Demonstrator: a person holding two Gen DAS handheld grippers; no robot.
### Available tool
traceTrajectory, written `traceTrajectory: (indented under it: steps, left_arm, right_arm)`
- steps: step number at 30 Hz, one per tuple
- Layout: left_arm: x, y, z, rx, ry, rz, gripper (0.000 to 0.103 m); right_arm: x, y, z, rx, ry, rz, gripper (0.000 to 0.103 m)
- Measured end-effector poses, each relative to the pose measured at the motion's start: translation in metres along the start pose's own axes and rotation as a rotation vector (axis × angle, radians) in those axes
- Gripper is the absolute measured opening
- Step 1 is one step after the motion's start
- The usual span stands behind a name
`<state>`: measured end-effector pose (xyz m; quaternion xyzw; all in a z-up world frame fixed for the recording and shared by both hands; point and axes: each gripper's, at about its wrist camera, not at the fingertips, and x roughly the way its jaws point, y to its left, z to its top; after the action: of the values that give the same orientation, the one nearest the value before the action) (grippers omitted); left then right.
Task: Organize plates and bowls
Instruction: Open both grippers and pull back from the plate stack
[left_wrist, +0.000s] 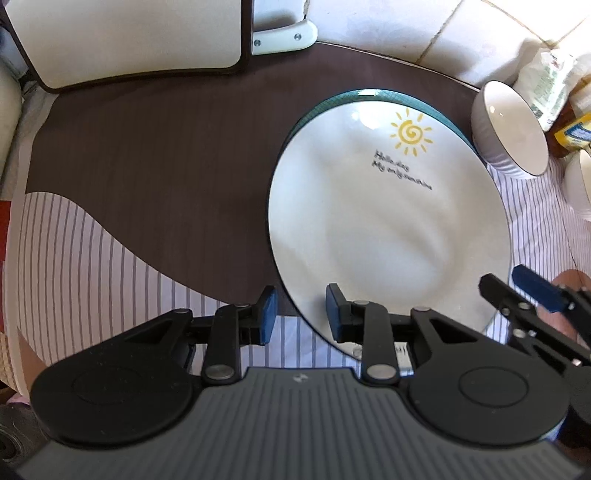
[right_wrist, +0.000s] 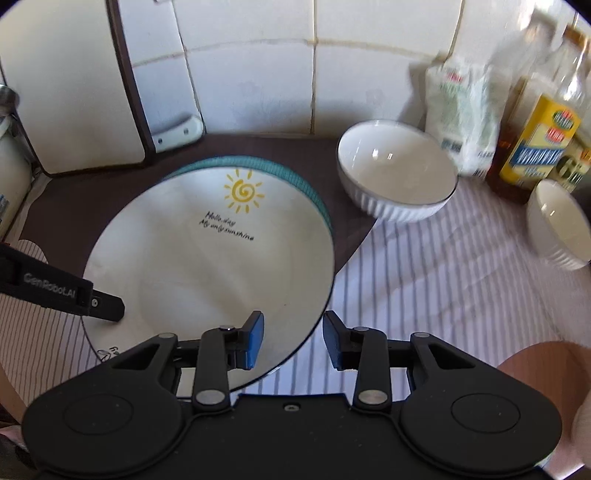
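A large white plate with a yellow sun drawing (left_wrist: 388, 229) (right_wrist: 210, 258) lies on top of a teal-rimmed plate (left_wrist: 380, 96) (right_wrist: 295, 173). A ribbed white bowl (left_wrist: 513, 129) (right_wrist: 399, 181) stands to its right, and a second white bowl (left_wrist: 578, 184) (right_wrist: 561, 225) further right. My left gripper (left_wrist: 301, 314) is open, its jaws on either side of the white plate's near left rim. My right gripper (right_wrist: 293, 338) is open, its jaws on either side of the near right rim; it also shows in the left wrist view (left_wrist: 517, 288).
A dark brown mat (left_wrist: 166, 166) lies over a striped cloth (right_wrist: 443, 277). A white cutting board (left_wrist: 125, 40) leans at the back left. A bag (right_wrist: 461, 110) and an oil bottle (right_wrist: 532, 140) stand by the tiled wall at right.
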<state>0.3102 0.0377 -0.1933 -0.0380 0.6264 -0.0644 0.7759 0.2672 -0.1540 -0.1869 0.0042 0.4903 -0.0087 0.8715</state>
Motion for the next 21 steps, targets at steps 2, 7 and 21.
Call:
traceTrajectory:
  steps: [2, 7, 21]
  left_arm:
    - [-0.004, 0.001, -0.003, 0.0, -0.009, -0.011, 0.027]
    - [-0.012, -0.004, -0.015, 0.021, -0.007, 0.005, 0.027]
    - [-0.07, -0.043, -0.047, 0.171, -0.053, -0.009, 0.041]
  right_arm:
    - [-0.009, -0.001, -0.001, -0.017, -0.021, 0.012, 0.041]
    - [-0.033, -0.001, -0.008, -0.034, -0.093, 0.075, 0.041]
    - [-0.098, -0.025, -0.042, -0.036, -0.256, 0.164, 0.049]
